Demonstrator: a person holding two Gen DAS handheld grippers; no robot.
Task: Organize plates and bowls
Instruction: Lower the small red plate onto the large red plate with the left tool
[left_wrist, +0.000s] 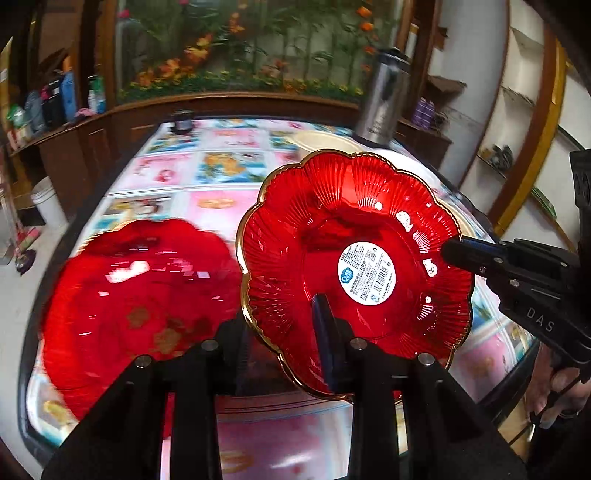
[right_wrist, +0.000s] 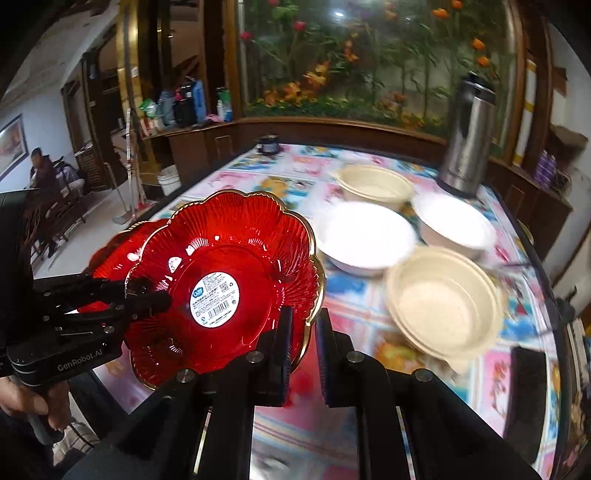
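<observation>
Holding one red scalloped plate (right_wrist: 221, 280) between us, we have it lifted and tilted above the bench (right_wrist: 369, 424), its white sticker facing up. Left of that plate, a second red plate (left_wrist: 136, 295) lies flat on the bench, partly under the raised one's edge. Our left claw (right_wrist: 162, 299) pinches the lifted plate's left rim, jaws nearly closed on it; our right claw (right_wrist: 303, 350) is clamped tight on the near rim. Right of the plate sit two white bowls (right_wrist: 365, 238) and two beige bowls (right_wrist: 443, 302), with a steel flask (right_wrist: 467, 136) beyond them. Two thin rim grips on glossy, ribbed plastic look risky: if our hands drift apart or twist unevenly, we judge the plate could slip free or flex and clatter onto the plate below.
</observation>
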